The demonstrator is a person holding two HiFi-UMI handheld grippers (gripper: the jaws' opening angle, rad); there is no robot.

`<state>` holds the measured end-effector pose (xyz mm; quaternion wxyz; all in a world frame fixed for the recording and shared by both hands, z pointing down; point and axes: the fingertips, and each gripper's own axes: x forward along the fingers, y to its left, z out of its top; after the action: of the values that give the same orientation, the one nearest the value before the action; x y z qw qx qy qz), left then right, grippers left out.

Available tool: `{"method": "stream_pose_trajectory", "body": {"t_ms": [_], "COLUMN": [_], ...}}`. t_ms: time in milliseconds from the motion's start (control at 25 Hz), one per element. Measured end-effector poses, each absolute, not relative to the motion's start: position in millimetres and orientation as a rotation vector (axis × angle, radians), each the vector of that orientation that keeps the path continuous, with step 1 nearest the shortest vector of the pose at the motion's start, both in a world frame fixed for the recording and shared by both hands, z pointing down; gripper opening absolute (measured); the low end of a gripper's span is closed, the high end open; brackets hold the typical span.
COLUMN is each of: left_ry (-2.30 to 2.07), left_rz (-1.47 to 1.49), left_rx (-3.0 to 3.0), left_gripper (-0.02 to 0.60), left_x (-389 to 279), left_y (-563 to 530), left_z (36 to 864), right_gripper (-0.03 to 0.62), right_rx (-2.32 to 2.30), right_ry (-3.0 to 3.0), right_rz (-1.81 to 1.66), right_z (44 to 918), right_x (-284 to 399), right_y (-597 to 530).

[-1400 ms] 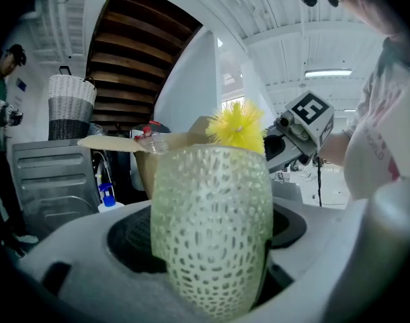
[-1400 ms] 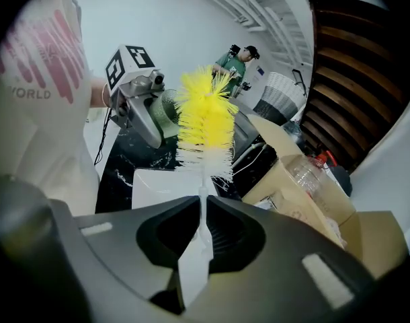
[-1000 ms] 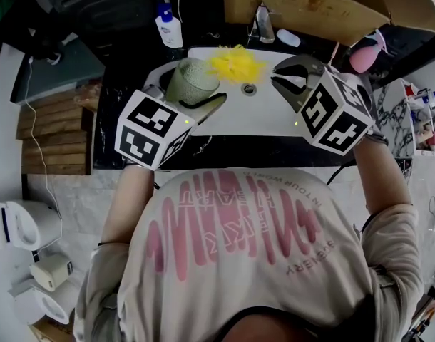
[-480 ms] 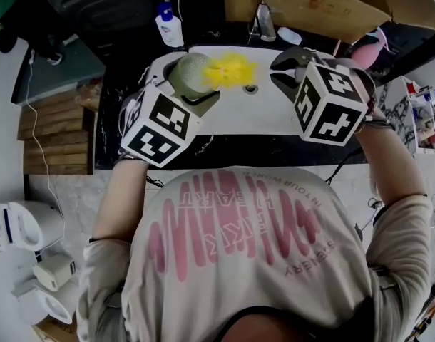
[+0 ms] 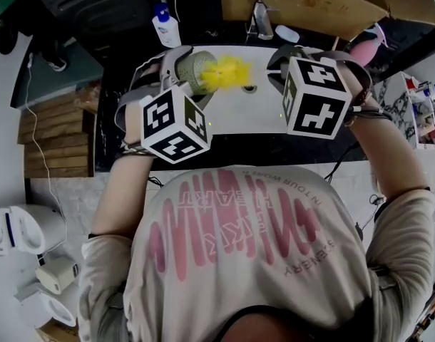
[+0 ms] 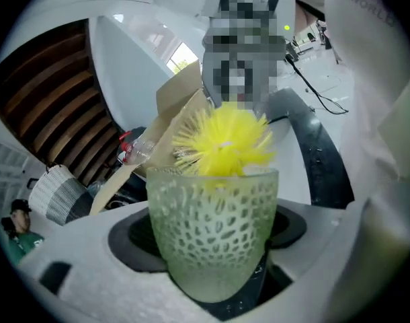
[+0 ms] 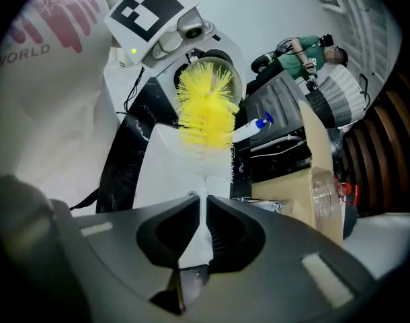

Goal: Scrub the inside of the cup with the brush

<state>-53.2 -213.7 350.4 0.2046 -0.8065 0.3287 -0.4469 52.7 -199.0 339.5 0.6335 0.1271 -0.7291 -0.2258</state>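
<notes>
The right gripper (image 7: 203,207) is clamped on the thin white handle of the brush (image 7: 205,110). The left gripper (image 6: 212,254) is closed on the cup (image 6: 213,207), which is tipped on its side above the sink (image 5: 260,112). The yellow bristles sit at the cup's mouth, seemingly just inside, and nothing else shows in it. A hard push could drive the tapered cup out of its grip or twist the slim handle between the jaws, dropping either into the sink.
</notes>
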Motion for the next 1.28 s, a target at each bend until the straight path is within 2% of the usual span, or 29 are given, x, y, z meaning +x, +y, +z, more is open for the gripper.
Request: {"method": "stream_pose_trajectory", "body": {"t_ms": [680,1000,1280], "left_ry": [0.759,0.712,0.649], "left_rz": [-1.465,-1.433,-1.298], "left_rx": [-2.103,-2.133,-2.406], "left_gripper": [0.388,0.390,0.390], "left_x": [-40,-27,-12], "left_y": [-223,-217,-204], "left_z": [380,381,374], "right_gripper": [0.041,0.041,0.041], "right_rx": [0.266,0.267,0.263], "right_ry": [-1.531,-1.552,-1.629], "right_rz": [-0.578,-0.577,-0.619], "right_z": [353,358,350], "right_x": [43,30,15], "right_y": [-207,-206,-201]}}
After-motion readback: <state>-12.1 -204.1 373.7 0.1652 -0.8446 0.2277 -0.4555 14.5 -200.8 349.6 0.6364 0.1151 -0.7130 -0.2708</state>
